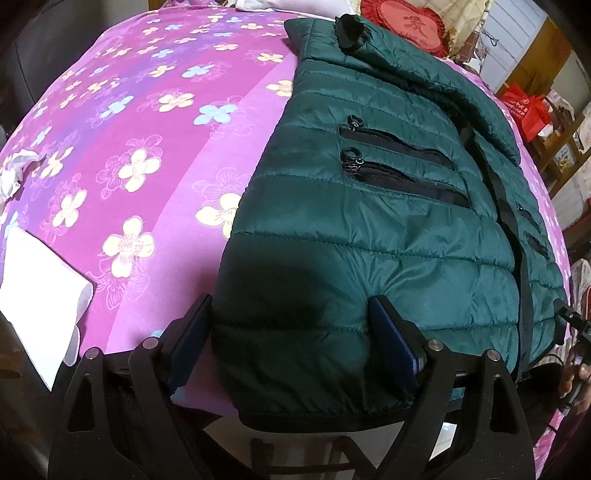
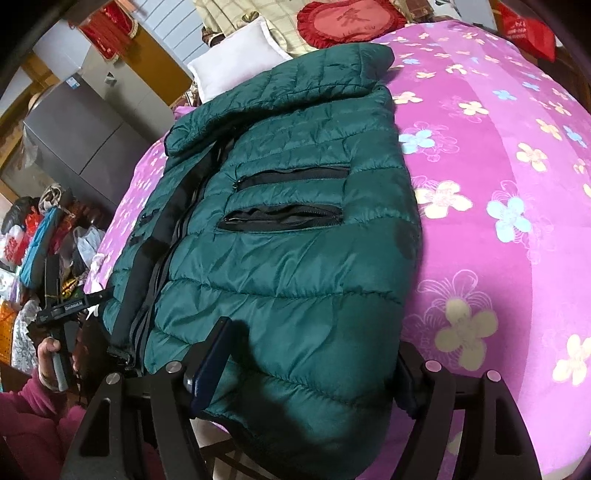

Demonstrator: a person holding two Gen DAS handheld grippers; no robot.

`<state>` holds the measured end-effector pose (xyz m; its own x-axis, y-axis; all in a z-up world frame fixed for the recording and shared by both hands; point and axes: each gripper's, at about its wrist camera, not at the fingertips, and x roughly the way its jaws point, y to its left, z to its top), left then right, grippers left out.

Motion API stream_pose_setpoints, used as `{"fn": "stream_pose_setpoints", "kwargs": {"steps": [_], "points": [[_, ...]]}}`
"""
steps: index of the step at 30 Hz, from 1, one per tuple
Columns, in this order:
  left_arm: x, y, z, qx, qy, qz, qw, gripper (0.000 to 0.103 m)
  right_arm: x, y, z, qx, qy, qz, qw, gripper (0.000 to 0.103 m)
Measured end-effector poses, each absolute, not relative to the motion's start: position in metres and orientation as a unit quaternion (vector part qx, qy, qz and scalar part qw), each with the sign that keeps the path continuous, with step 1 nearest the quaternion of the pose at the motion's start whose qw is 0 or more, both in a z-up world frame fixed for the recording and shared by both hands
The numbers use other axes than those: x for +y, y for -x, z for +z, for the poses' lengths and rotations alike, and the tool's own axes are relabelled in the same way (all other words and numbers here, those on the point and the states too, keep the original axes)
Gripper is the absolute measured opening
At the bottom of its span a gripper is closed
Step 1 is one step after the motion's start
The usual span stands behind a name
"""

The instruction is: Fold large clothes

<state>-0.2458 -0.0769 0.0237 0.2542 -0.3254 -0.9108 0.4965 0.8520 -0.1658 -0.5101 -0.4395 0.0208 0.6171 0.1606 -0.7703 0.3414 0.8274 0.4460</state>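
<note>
A: Lighting? Even, moderately bright indoors; soft dark shadow patches lie on the jacket at lower centre.

B: Quality? Strong fisheye curvature, black vignetted corners, slight softness toward edges, no glare.

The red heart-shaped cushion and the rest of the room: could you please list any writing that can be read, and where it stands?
Red heart cushion: one large Chinese character, too blurred to read surely; small line beneath illegible.
Left gripper body: pale label, too small to read surely.
Red bag: white print, unreadable.
Green jacket: none.
</note>
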Motion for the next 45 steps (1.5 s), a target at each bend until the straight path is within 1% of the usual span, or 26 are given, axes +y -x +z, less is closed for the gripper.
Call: {"fn": "stream_pose_setpoints", "kwargs": {"steps": [2,3,4,10,12,14,15,16,17,18,19,21,22,24,26,33,38,45], "points": [[-0.078,0.246,0.023,0.553,-0.079,-0.260,0.788,0.086,-0.439,0.511,0.020,0.431,-0.293,-0.048,0.852,0.066],[-0.079,0.246,0.023,0.555,-0.080,-0.261,0.786,0.086,-0.440,0.511,0.020,0.429,-0.299,-0.043,0.851,0.056],[-0.080,0.246,0.022,0.556,-0.081,-0.263,0.784,0.086,-0.440,0.513,0.020,0.427,-0.304,-0.038,0.851,0.054],[-0.079,0.248,0.022,0.556,-0.081,-0.269,0.783,0.086,-0.442,0.514,0.016,0.422,-0.315,-0.028,0.850,0.053],[-0.081,0.250,0.022,0.554,-0.083,-0.264,0.785,0.086,-0.442,0.514,0.016,0.411,-0.324,-0.027,0.852,0.056],[-0.081,0.251,0.022,0.556,-0.085,-0.266,0.783,0.086,-0.438,0.512,0.018,0.415,-0.312,-0.030,0.855,0.056],[-0.082,0.251,0.022,0.556,-0.083,-0.271,0.781,0.082,-0.435,0.512,0.019,0.414,-0.306,-0.028,0.857,0.052],[-0.081,0.252,0.024,0.554,-0.080,-0.278,0.780,0.077,-0.434,0.511,0.020,0.413,-0.302,-0.026,0.858,0.041],[-0.080,0.252,0.025,0.553,-0.076,-0.282,0.781,0.064,-0.432,0.510,0.023,0.414,-0.297,-0.025,0.860,0.036],[-0.080,0.252,0.026,0.553,-0.075,-0.283,0.780,0.056,-0.431,0.510,0.026,0.413,-0.293,-0.024,0.862,0.033],[-0.080,0.252,0.027,0.552,-0.074,-0.285,0.780,0.052,-0.432,0.511,0.030,0.408,-0.292,-0.023,0.865,0.029],[-0.080,0.252,0.031,0.547,-0.075,-0.283,0.784,0.035,-0.436,0.513,0.038,0.392,-0.297,-0.021,0.870,0.025],[-0.080,0.251,0.034,0.544,-0.075,-0.282,0.787,0.031,-0.439,0.515,0.044,0.380,-0.302,-0.019,0.874,0.022],[-0.079,0.250,0.042,0.536,-0.072,-0.285,0.791,0.021,-0.443,0.518,0.056,0.358,-0.308,-0.015,0.882,0.022],[-0.079,0.250,0.048,0.529,-0.072,-0.288,0.795,0.018,-0.443,0.518,0.067,0.343,-0.305,-0.014,0.888,0.022],[-0.077,0.247,0.062,0.513,-0.067,-0.293,0.804,0.015,-0.441,0.517,0.087,0.325,-0.293,-0.017,0.899,0.022],[-0.076,0.246,0.063,0.510,-0.069,-0.292,0.806,0.015,-0.444,0.518,0.075,0.363,-0.304,-0.017,0.881,0.022],[-0.075,0.247,0.054,0.519,-0.076,-0.285,0.802,0.015,-0.458,0.522,0.034,0.428,-0.346,-0.028,0.834,0.022]]}}
